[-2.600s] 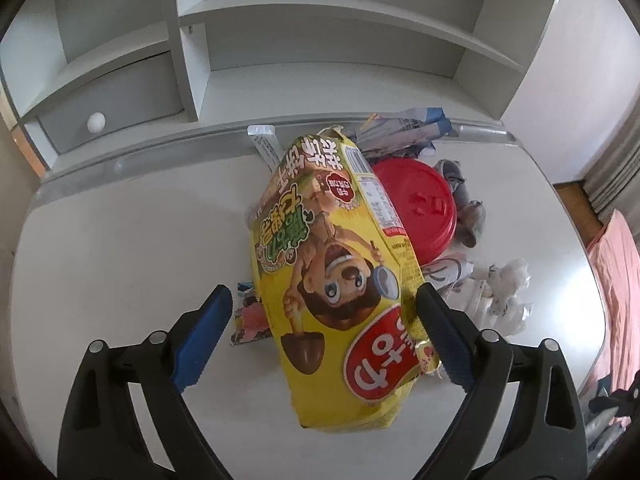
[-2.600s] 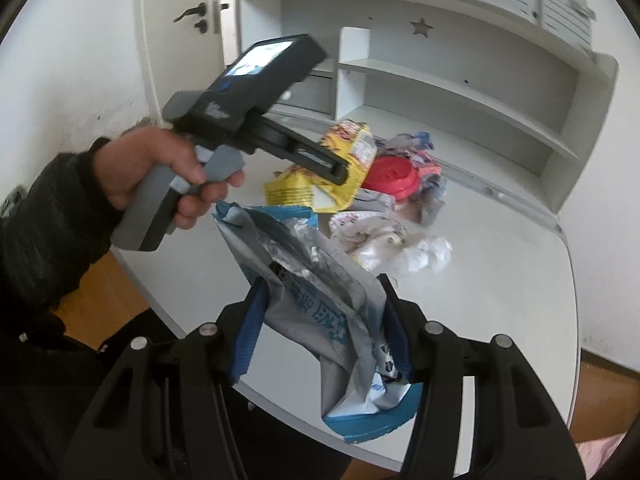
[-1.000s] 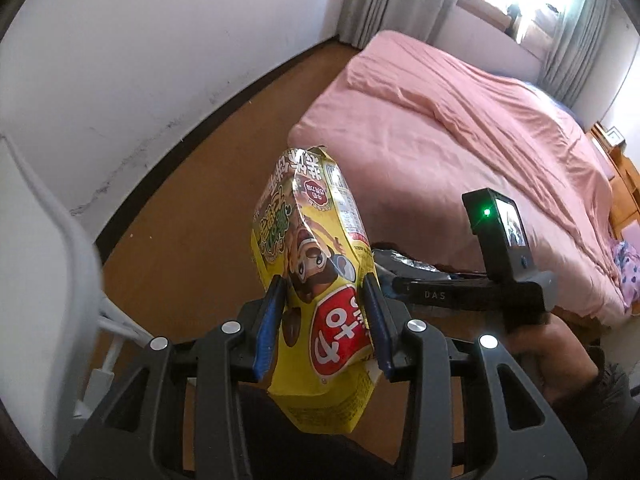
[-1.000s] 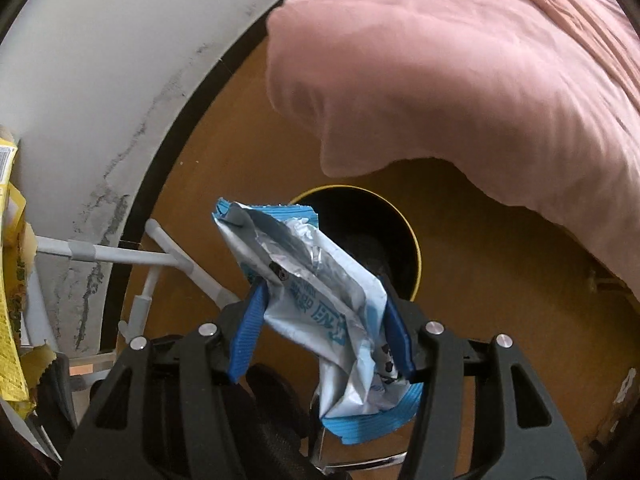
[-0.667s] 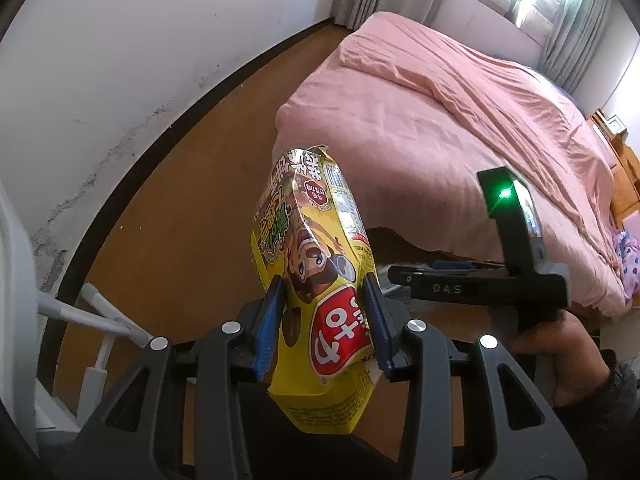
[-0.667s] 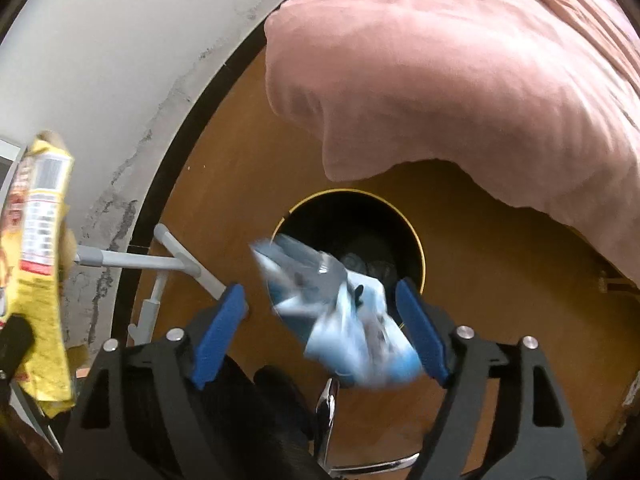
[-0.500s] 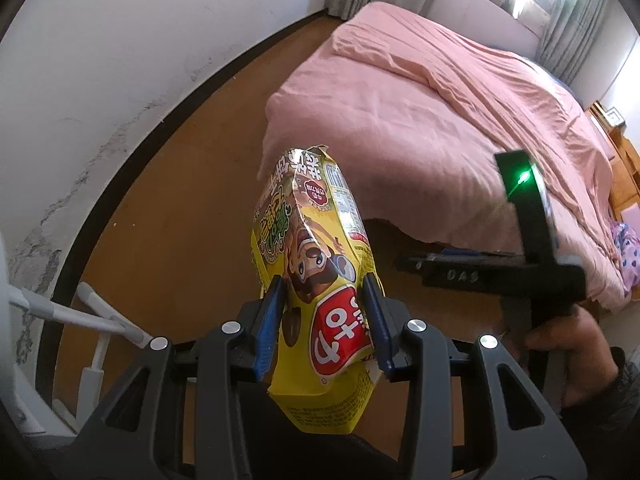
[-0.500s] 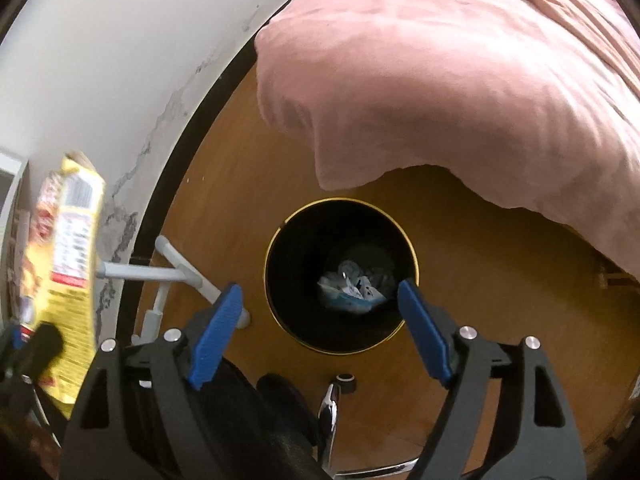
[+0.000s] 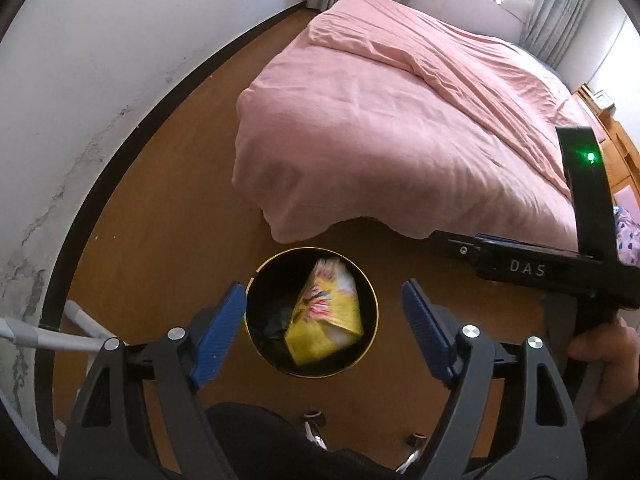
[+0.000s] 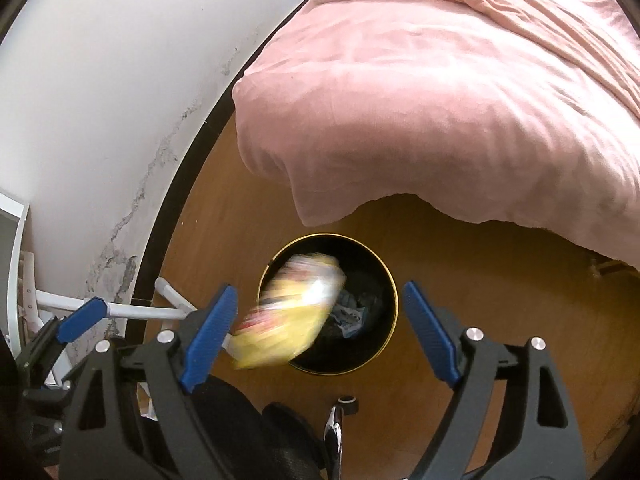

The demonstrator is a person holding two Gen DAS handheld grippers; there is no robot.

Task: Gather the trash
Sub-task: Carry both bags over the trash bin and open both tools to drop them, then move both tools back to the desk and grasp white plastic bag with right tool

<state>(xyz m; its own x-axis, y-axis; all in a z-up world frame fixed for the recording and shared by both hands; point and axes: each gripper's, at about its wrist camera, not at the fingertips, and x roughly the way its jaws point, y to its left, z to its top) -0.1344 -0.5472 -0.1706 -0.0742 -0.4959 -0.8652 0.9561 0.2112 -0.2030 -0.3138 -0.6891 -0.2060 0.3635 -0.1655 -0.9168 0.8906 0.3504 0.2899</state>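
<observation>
A round black trash bin with a gold rim (image 9: 372,300) (image 10: 394,300) stands on the wooden floor below both grippers. The yellow snack bag (image 9: 326,316) is loose and blurred, falling into the bin; in the right wrist view the bag (image 10: 288,316) is a yellow streak over the bin's left rim. My left gripper (image 9: 320,332) is open and empty above the bin. My right gripper (image 10: 316,328) is open and empty above it too. The blue and silver wrapper (image 10: 350,314) lies inside the bin.
A bed with a pink cover (image 9: 400,128) (image 10: 460,100) hangs over the floor just behind the bin. A white wall with a dark baseboard (image 9: 120,148) runs at the left. White desk legs (image 10: 136,312) stand at the left. Chair casters (image 10: 346,400) are below.
Both grippers carried trash from the desk over the bin. The right one opened first and the blue wrapper fell in. The left one has now opened and the yellow bag is falling.
</observation>
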